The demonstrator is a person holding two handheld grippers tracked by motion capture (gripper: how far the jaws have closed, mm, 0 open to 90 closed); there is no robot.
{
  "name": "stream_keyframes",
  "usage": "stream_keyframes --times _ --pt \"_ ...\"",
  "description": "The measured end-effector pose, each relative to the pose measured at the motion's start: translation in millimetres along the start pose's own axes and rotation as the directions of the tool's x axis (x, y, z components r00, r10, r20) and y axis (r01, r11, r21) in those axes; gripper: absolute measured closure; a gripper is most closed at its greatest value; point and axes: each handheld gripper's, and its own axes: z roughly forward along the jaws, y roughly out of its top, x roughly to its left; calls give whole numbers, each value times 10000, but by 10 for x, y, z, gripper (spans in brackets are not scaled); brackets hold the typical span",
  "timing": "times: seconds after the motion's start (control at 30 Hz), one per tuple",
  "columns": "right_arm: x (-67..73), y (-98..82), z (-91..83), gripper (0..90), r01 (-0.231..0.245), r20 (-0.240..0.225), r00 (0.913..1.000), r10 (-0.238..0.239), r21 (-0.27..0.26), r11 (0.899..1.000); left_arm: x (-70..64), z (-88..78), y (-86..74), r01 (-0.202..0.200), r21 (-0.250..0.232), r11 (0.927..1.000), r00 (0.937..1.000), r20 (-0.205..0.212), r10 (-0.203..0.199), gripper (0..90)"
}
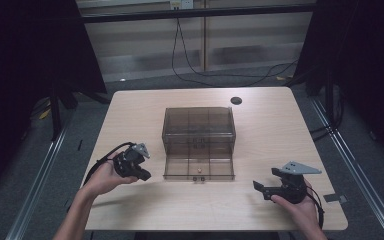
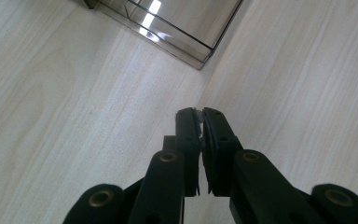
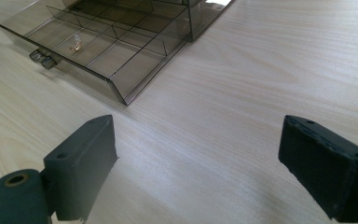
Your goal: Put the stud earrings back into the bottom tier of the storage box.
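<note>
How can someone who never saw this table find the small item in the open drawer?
Find the smoky clear plastic box in the middle of the wooden table. Its bottom drawer is pulled out toward the person. The small pale item lies in its front middle compartment, the sole object inside.

Item count, with all positions referenced to the drawer cabinet [image 1: 198, 131].

- Drawer cabinet: 1, smoked transparent plastic, standing on the surface [image 1: 270, 145].
- Pulled-out drawer [image 1: 199, 167]: 1, extending from the near side of the cabinet. It is divided into compartments; the exact number cannot be read.
- Small light-coloured item [image 1: 198, 171] inside the drawer: 1, lying close to the drawer's front wall.
- Drawer handle [image 3: 42, 58]: 1, on the front wall, formed of two small tabs.
- Black round disc [image 1: 236, 100]: 1, on the surface beyond the cabinet, toward its far right corner.
- Handheld grippers: 2. The left gripper [image 1: 144, 175] is to the cabinet's near left; the right gripper [image 1: 259, 188] is to its near right.
</note>
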Motion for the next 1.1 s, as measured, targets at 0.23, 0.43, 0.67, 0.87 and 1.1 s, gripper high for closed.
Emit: stream_keyframes --times 0.23,0.43,0.67,0.87,1.1 --pt "0 1 8 106 8 4 10000 -8 -6 10000 -20 -61 57 -314 -243 9992 9995 -66 312 857" --pt "0 2 2 106 6 -13 10000 -6 5 10000 -65 -99 210 -566 -437 9974 9984 -38 565 857" --pt "-1 1 1 106 7 -29 10000 -7 7 10000 -120 -144 358 -914 -334 9953 9958 -140 909 857" --pt "0 2 4 105 -13 -13 10000 13 2 10000 -126 -214 498 -904 -676 9936 9957 -288 886 857" --pt "-2 2 3 105 -9 -32 10000 9 -5 10000 -147 -175 666 -1156 -523 9919 9933 -105 1152 856"
